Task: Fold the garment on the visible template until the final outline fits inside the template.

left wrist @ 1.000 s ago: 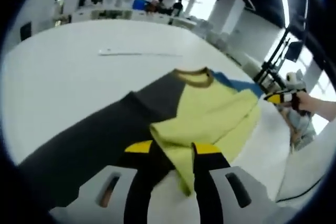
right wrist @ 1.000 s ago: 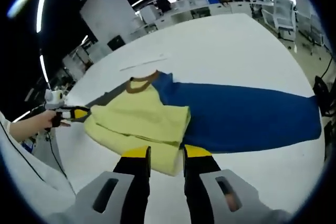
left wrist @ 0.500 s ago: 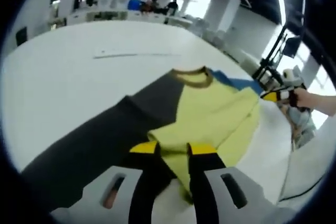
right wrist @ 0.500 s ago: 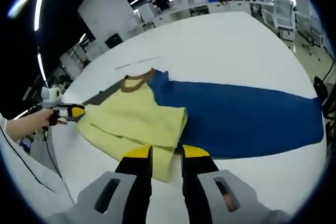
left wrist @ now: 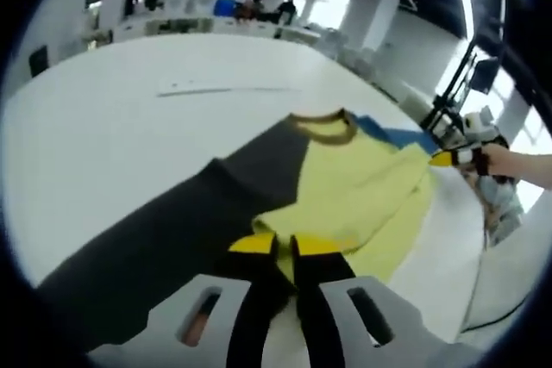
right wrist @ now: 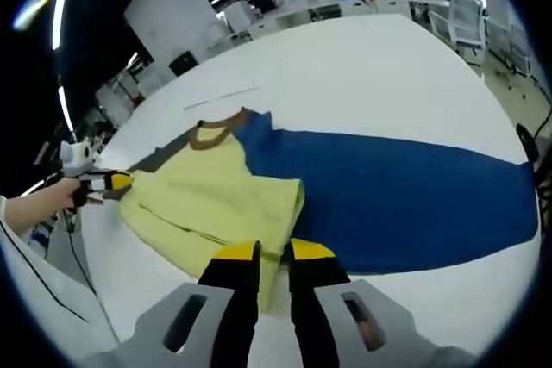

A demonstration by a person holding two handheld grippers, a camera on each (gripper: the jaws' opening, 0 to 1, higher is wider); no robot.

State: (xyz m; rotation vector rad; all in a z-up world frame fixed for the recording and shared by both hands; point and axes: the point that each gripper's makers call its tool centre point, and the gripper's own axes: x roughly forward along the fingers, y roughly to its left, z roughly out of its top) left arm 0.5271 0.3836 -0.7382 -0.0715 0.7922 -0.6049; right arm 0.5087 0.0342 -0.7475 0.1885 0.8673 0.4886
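The garment [left wrist: 354, 187] lies flat on the white table: yellow body, brown collar [left wrist: 323, 128], a dark grey sleeve [left wrist: 172, 221] and a blue sleeve [right wrist: 388, 196]. The yellow body [right wrist: 207, 196] is folded over on itself. My left gripper [left wrist: 285, 243] is shut on the near yellow edge where it meets the grey sleeve. My right gripper [right wrist: 274, 252] is shut on the yellow fold's near corner, beside the blue sleeve. Each gripper also shows in the other's view at the cloth's far corner, held by a hand: the right gripper [left wrist: 444, 159], the left gripper [right wrist: 121, 181].
A thin pale strip [left wrist: 224, 88] lies on the table [left wrist: 103, 127] beyond the collar, and appears as the strip [right wrist: 220, 98] in the right gripper view. Desks and people stand far behind. Chairs [right wrist: 483, 32] line the table's far side.
Both pairs of jaws have narrowed from open to shut on the yellow cloth. Both cameras moved slightly closer to the garment.
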